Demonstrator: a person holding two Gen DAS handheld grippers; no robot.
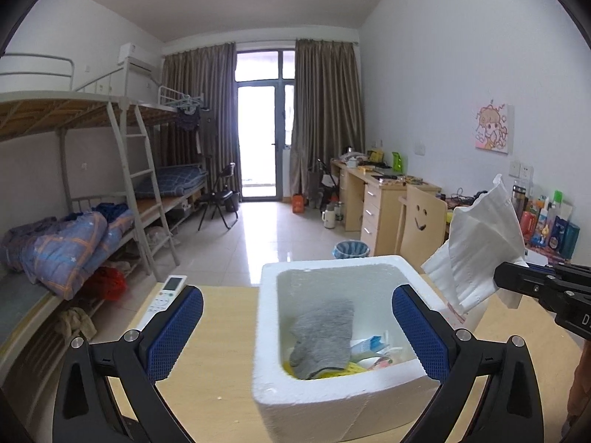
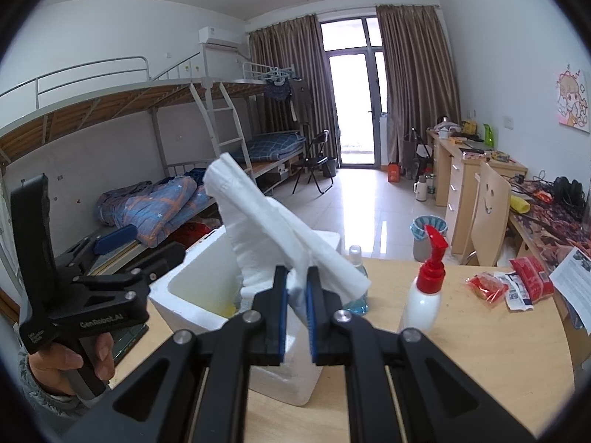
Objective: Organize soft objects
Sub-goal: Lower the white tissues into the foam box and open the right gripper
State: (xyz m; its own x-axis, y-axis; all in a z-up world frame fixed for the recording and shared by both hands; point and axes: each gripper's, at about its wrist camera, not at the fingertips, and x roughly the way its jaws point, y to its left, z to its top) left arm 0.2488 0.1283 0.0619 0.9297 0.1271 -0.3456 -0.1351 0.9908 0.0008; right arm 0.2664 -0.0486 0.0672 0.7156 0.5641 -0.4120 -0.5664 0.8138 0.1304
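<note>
Tissue (image 2: 280,236) overhangs foam box (image 2: 192,288) rim, clamped.

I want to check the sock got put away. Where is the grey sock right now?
In the left wrist view the grey sock lies inside the white foam box on the table, draped over yellow and packaged items.

It was a shared dormitory room, shown by metal bunk beds (image 1: 92,170) with a ladder (image 1: 142,184), wooden study desks (image 1: 384,192) and curtained balcony doors (image 1: 264,125).
</note>
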